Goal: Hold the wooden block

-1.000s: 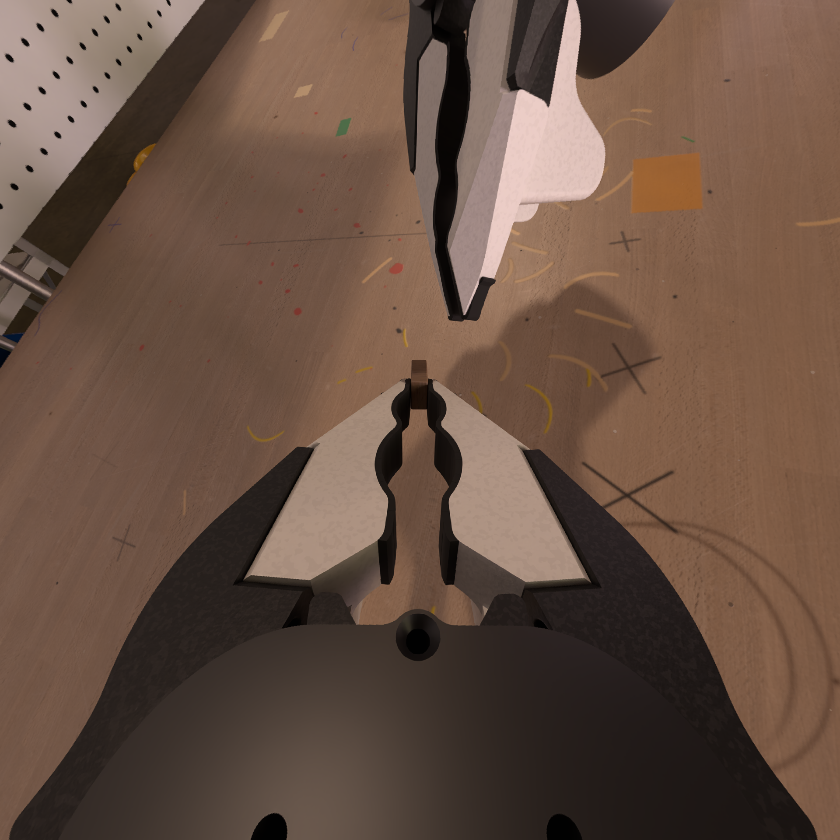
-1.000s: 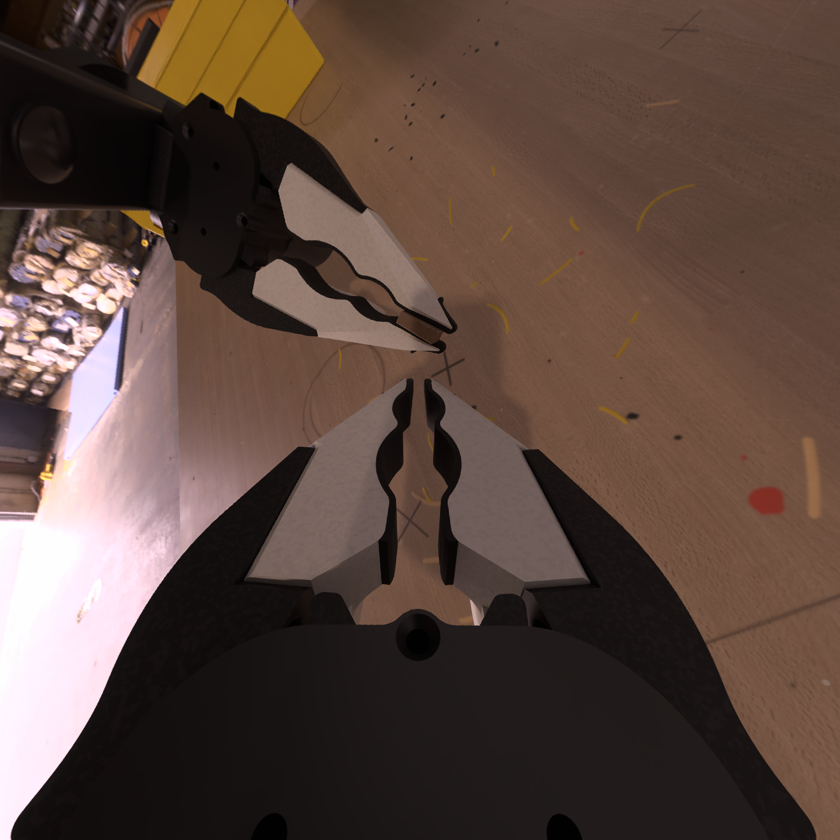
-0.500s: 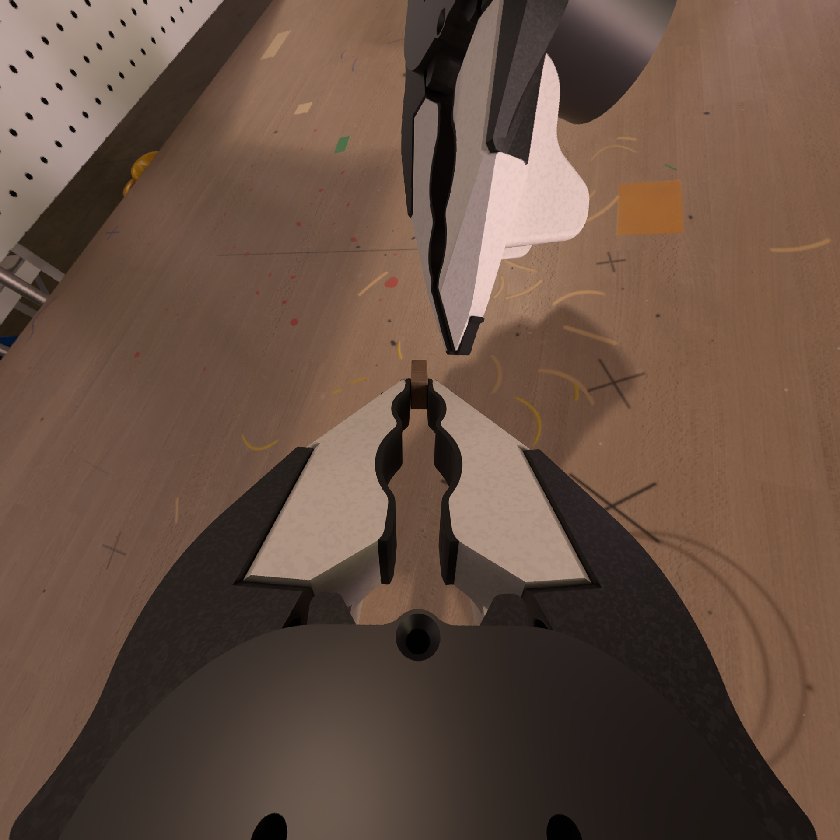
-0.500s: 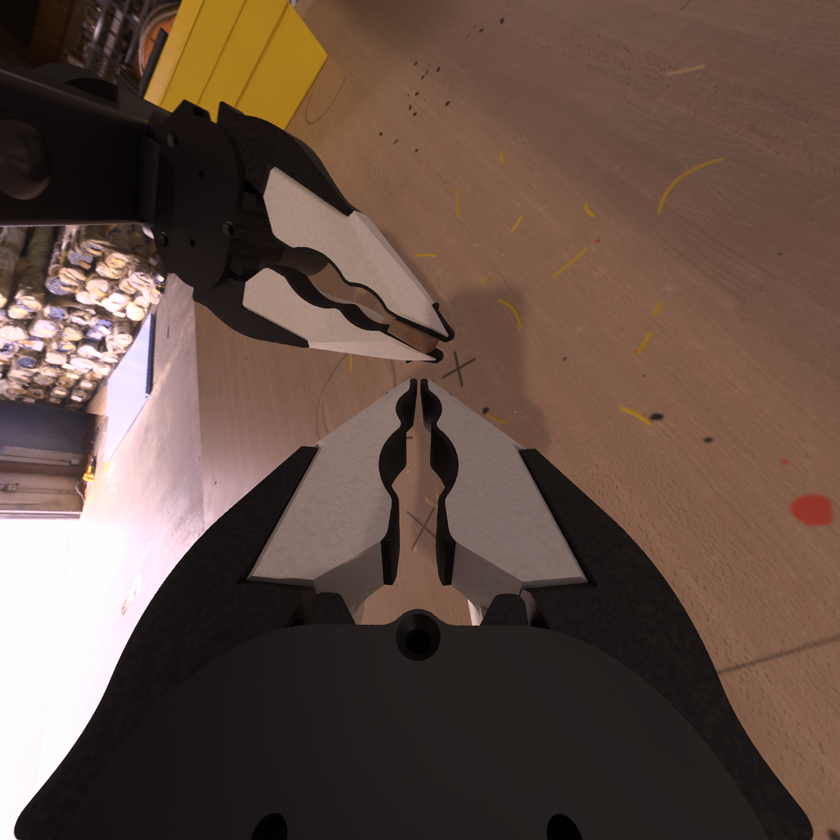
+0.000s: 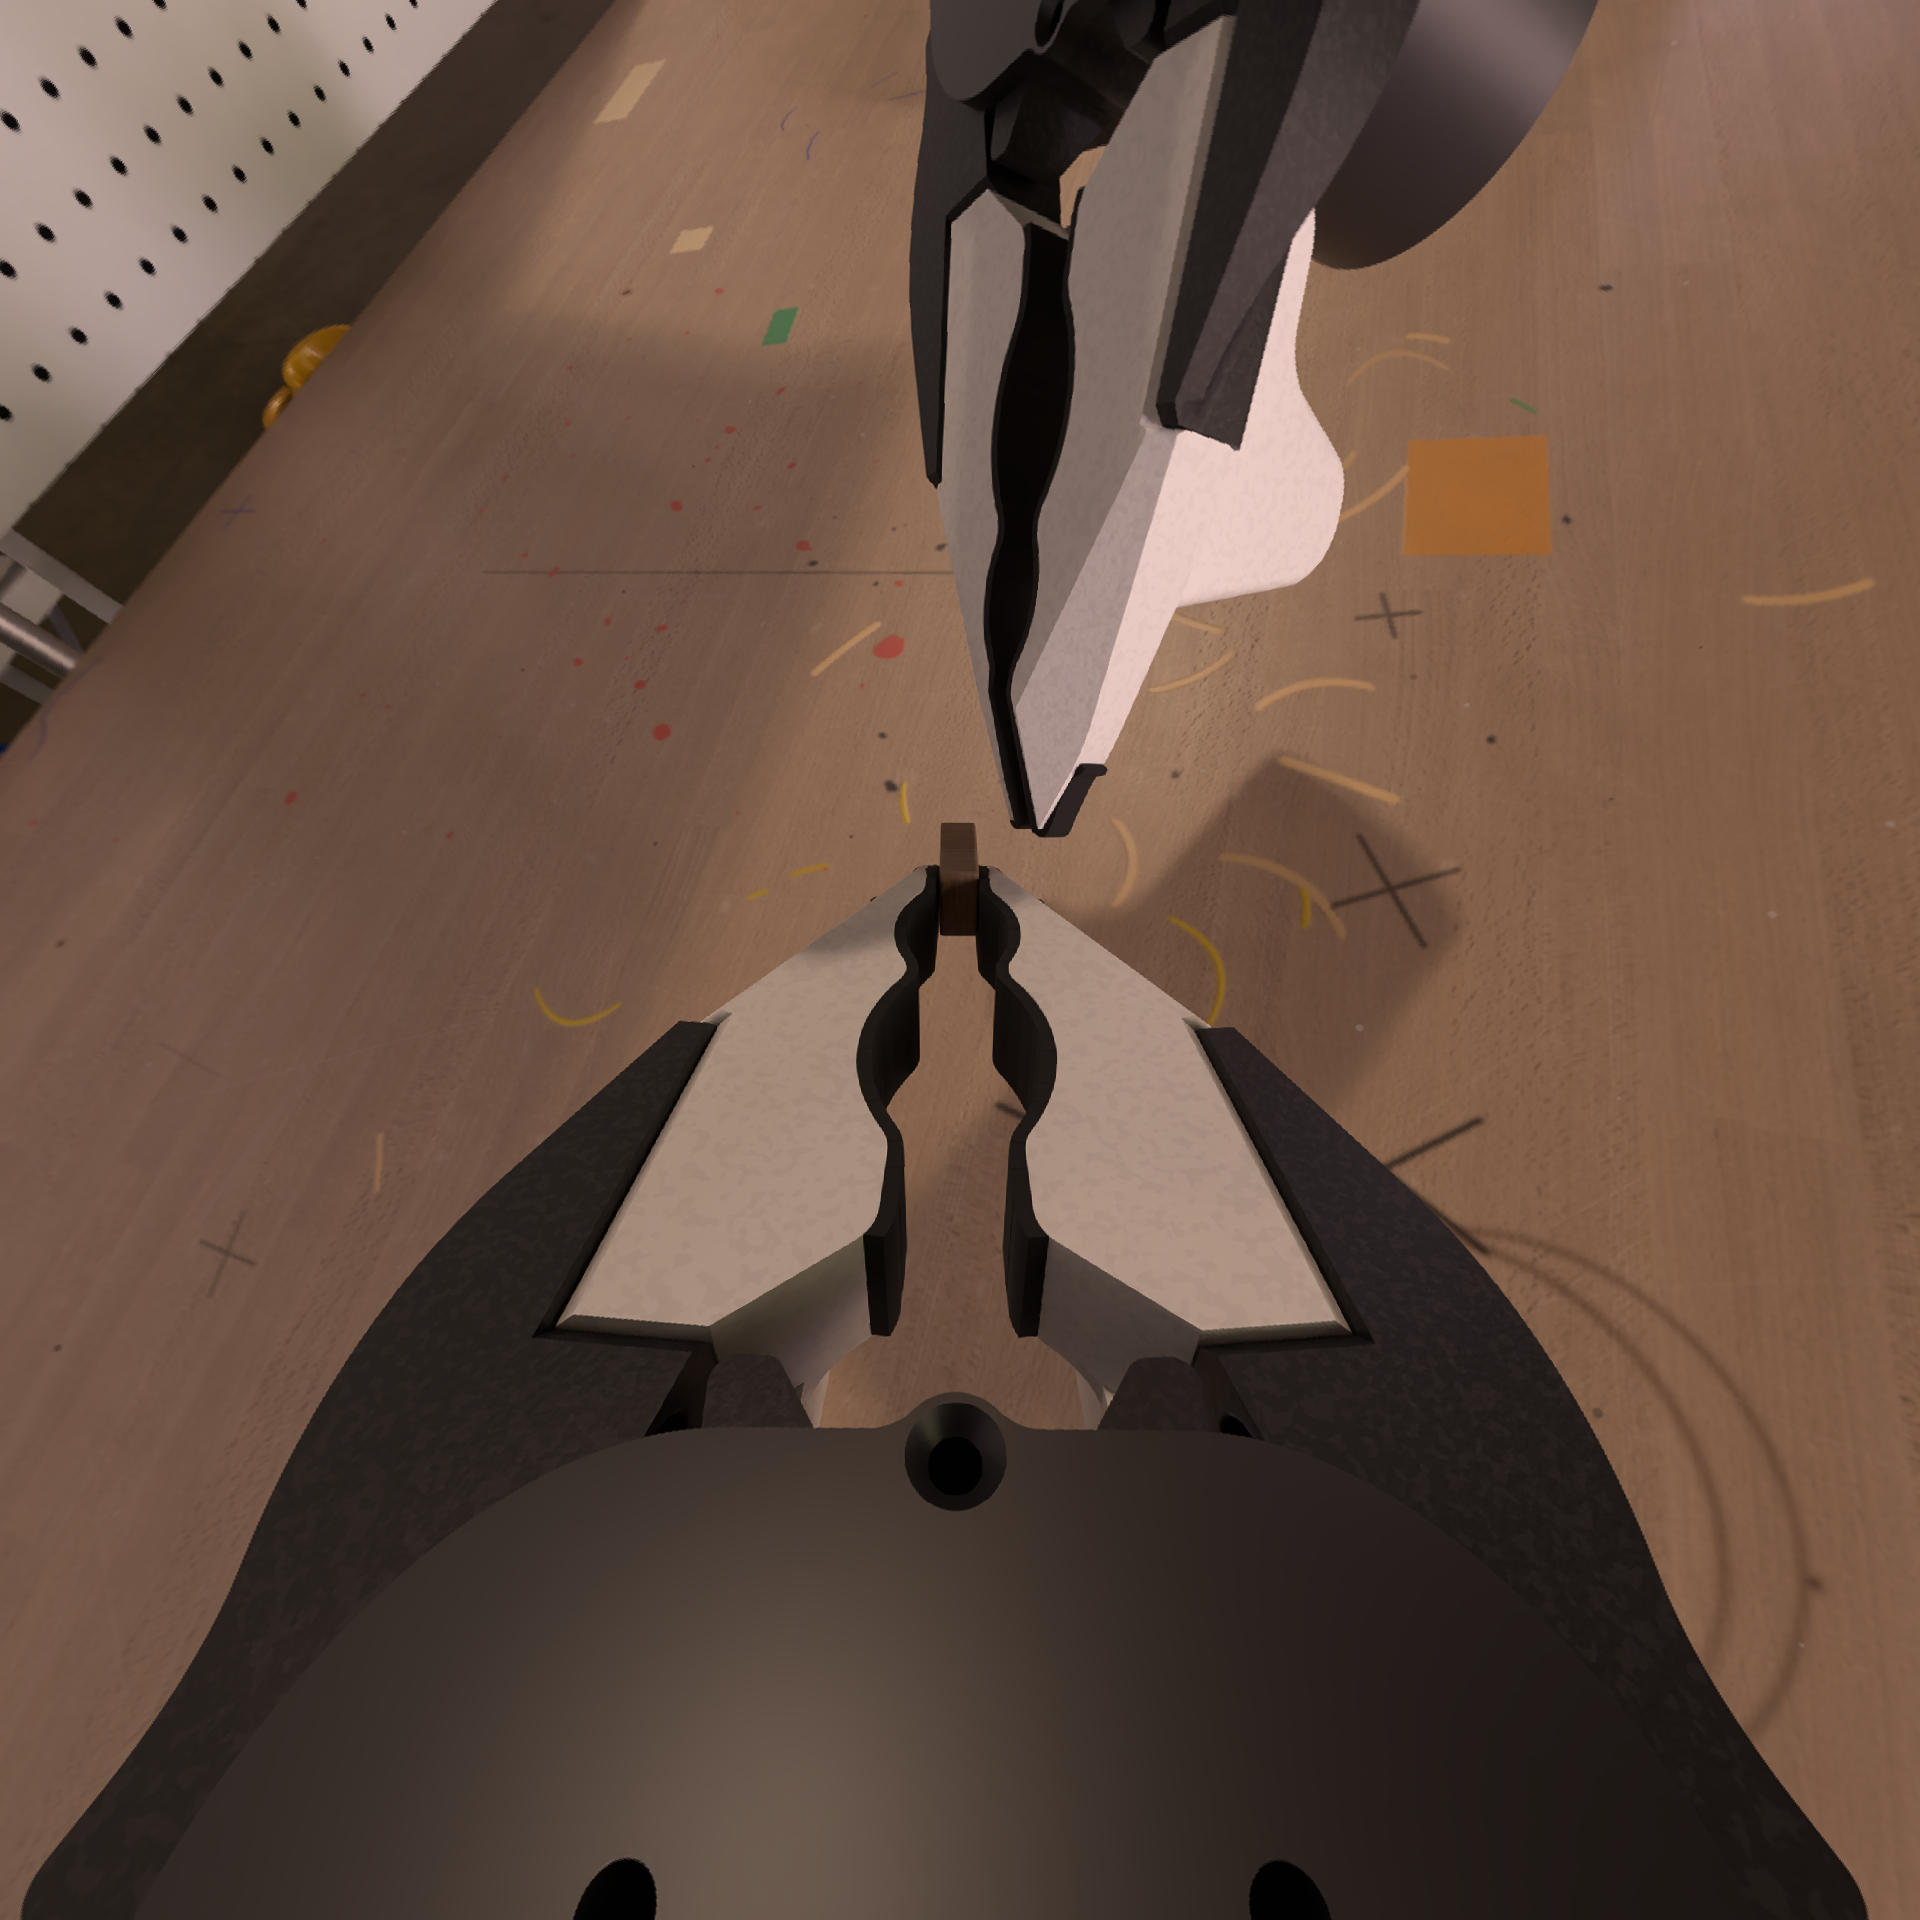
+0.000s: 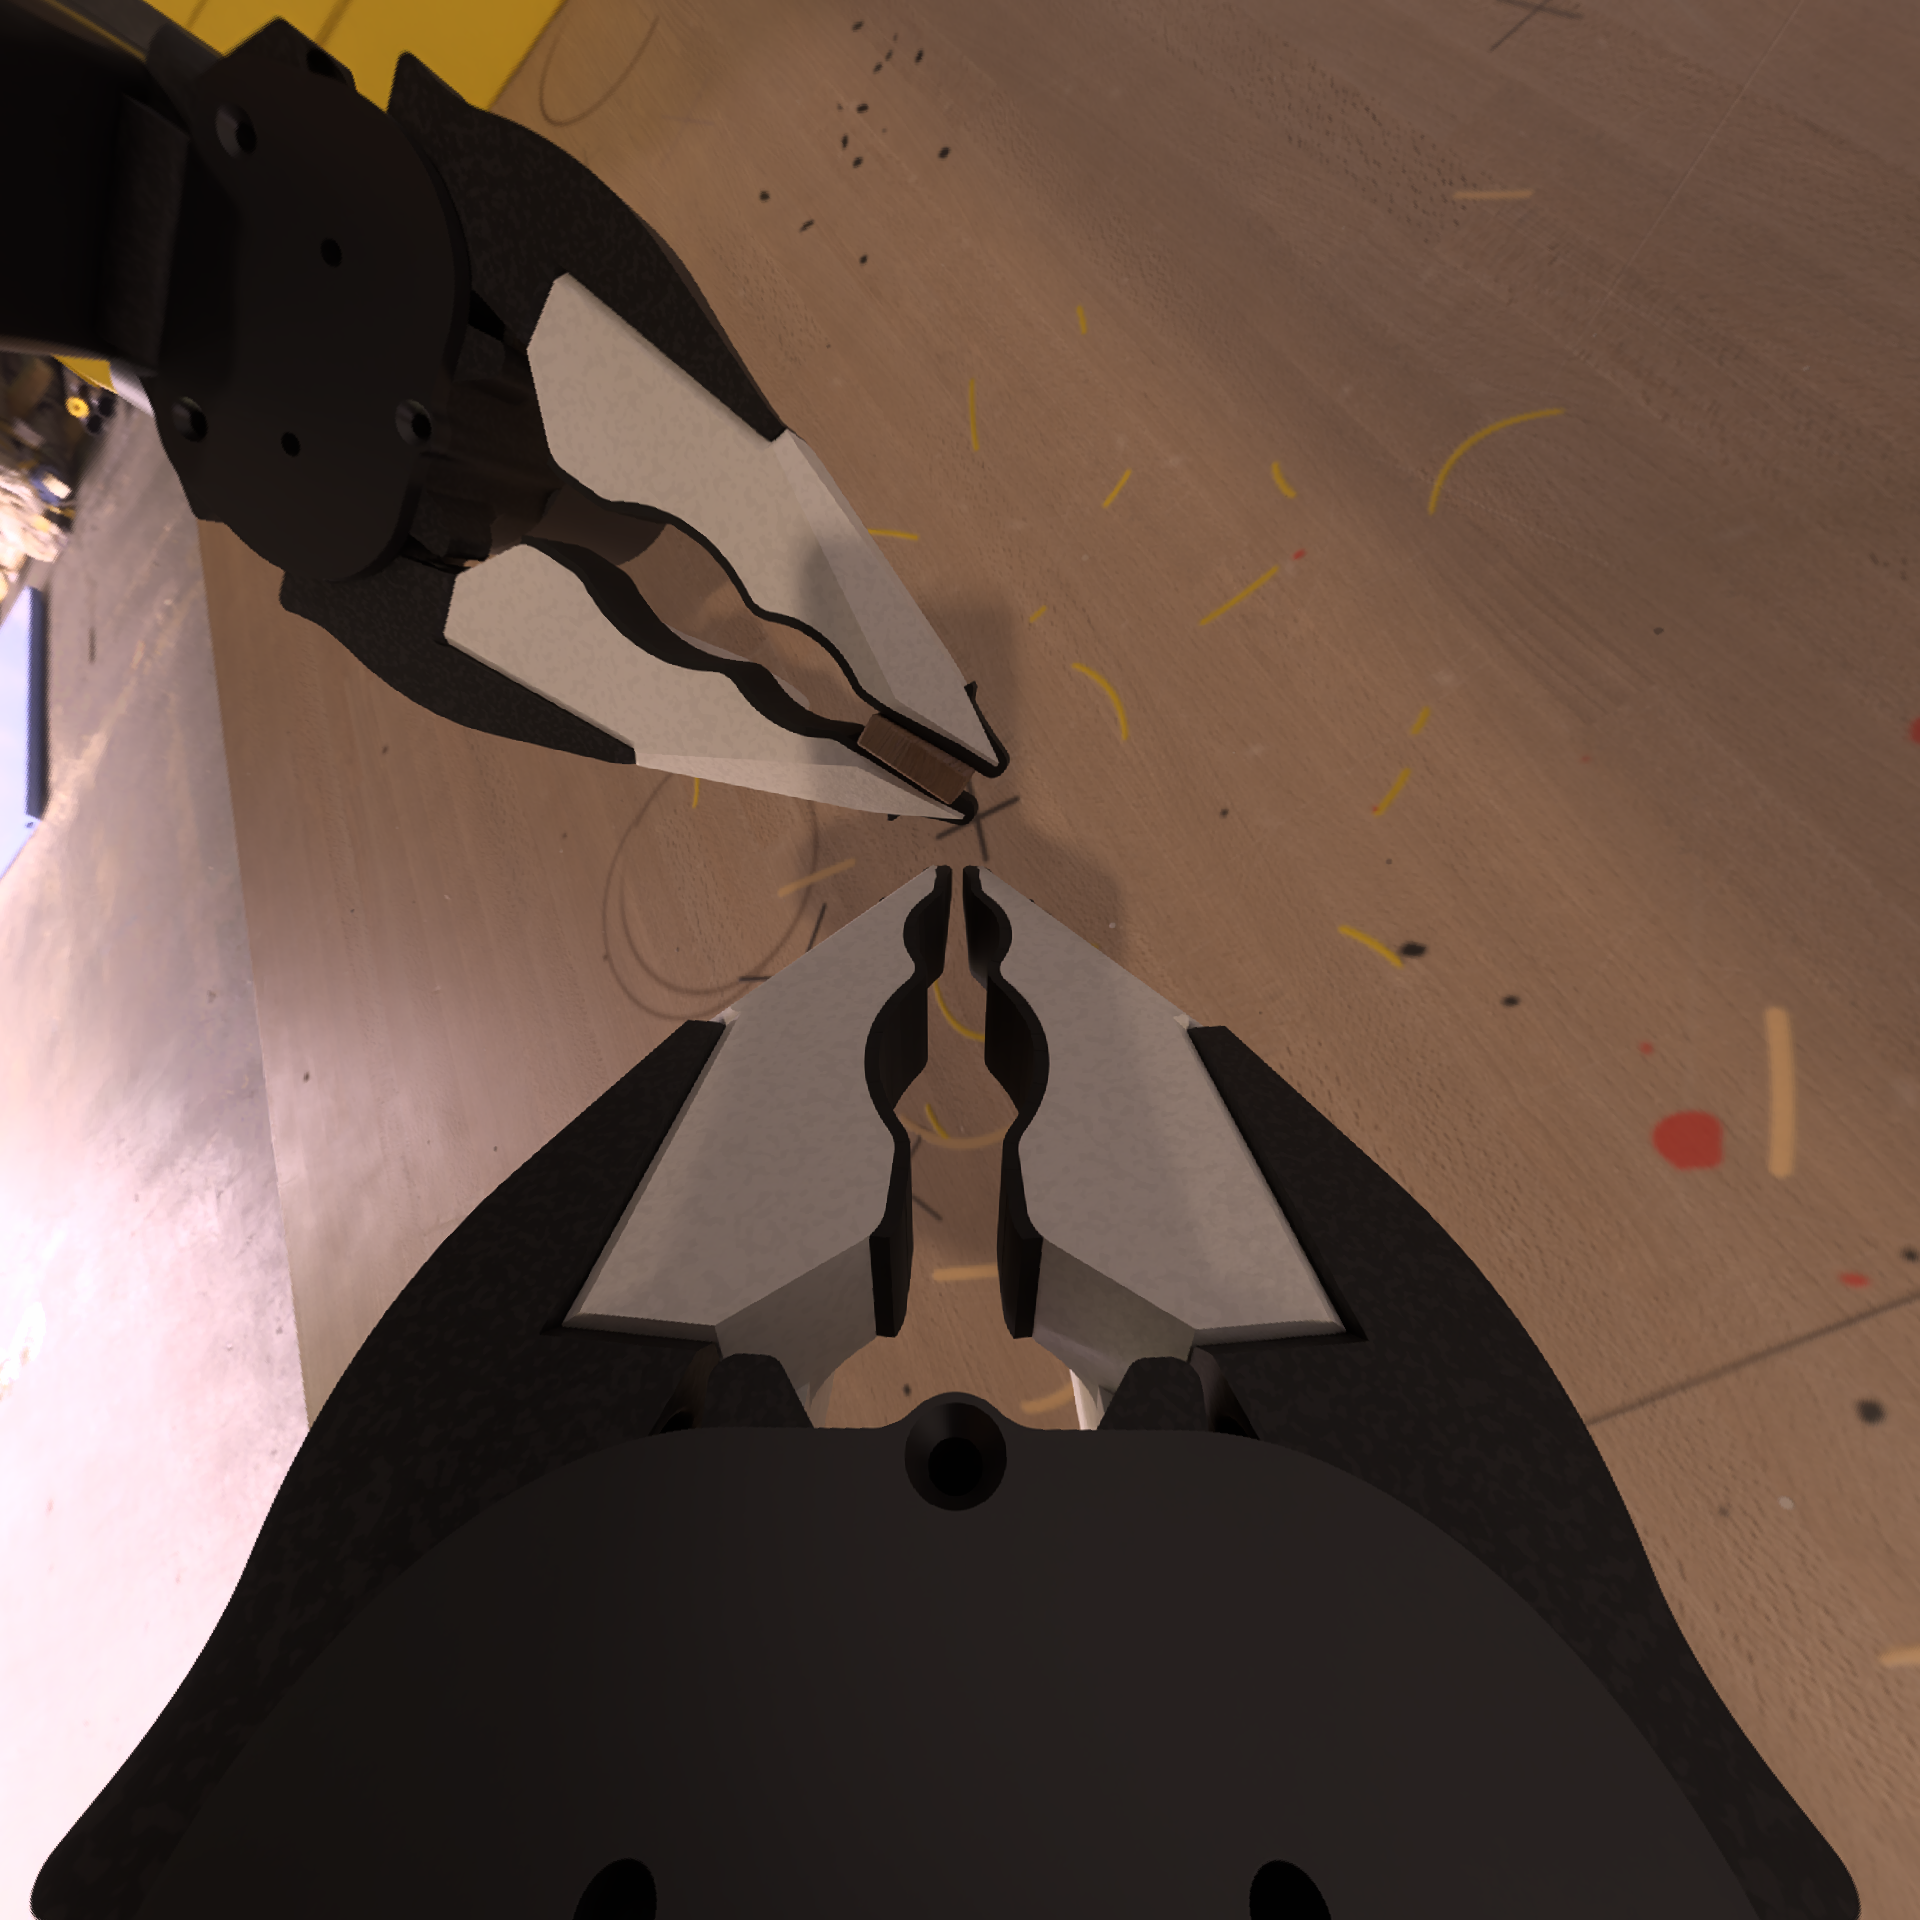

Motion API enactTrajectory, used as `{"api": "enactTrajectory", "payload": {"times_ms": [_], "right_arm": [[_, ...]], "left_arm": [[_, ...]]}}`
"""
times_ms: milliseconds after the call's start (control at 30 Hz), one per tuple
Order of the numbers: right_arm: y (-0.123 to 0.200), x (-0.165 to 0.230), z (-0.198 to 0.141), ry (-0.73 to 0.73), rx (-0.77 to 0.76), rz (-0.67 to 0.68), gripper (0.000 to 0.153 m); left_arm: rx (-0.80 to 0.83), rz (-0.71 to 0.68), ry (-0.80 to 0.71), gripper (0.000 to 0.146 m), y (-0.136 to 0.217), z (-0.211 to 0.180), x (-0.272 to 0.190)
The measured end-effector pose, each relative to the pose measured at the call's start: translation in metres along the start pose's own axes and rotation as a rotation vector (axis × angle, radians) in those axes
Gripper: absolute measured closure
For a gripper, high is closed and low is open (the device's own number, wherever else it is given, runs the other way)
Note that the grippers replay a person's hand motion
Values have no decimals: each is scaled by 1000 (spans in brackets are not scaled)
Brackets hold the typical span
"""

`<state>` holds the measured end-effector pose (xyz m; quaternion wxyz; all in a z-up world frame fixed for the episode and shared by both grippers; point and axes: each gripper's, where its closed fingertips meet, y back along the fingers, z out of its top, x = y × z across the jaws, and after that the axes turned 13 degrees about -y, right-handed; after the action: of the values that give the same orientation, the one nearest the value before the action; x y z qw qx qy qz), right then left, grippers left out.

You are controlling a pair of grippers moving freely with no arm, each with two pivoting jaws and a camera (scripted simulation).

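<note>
Left gripper point(image 5: 957, 883): its two pale fingers are pinched onto a small wooden block point(image 5: 957, 878), which sits right at the fingertips and sticks out a little past them.
Wooden block: thin, dark brown, held above the workbench point(image 5: 416, 831); in the right wrist view the same block point(image 6: 912, 764) shows as a short slab clamped between the tips of the left gripper point(image 6: 961, 784).
Right gripper point(image 6: 956, 878): its fingers are drawn in to a narrow slit with nothing between them; the tips look just short of touching, though the gap is too fine to be sure.
Right gripper seen from the left wrist view point(image 5: 1044, 821): it comes down from the far side, tips pointing at the block and just beside it, a sliver of bench showing between them.
Workbench: pale brown wood, scattered with yellow curled shavings point(image 5: 1205, 961), red paint specks point(image 5: 888, 649), pencilled crosses point(image 5: 1392, 888) and faint circles.
Orange patch point(image 5: 1475, 497): a flat square on the bench, far right of the grippers.
Green patch point(image 5: 779, 325): a small mark, far left.
Pegboard point(image 5: 135, 156): white, perforated, along the far left edge of the bench.
Yellow item point(image 5: 301, 369): rounded, at the foot of the pegboard; too small to identify.
</note>
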<state>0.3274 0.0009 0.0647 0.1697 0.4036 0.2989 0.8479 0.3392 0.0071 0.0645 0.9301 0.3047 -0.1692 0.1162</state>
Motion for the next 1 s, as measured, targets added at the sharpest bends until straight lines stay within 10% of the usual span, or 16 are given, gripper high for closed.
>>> {"api": "enactTrajectory", "payload": {"times_ms": [1000], "right_arm": [[28, -1, 10, 28, -40, -48, 137]], "left_arm": [[21, 8, 34, 140, -2, -6, 4]]}}
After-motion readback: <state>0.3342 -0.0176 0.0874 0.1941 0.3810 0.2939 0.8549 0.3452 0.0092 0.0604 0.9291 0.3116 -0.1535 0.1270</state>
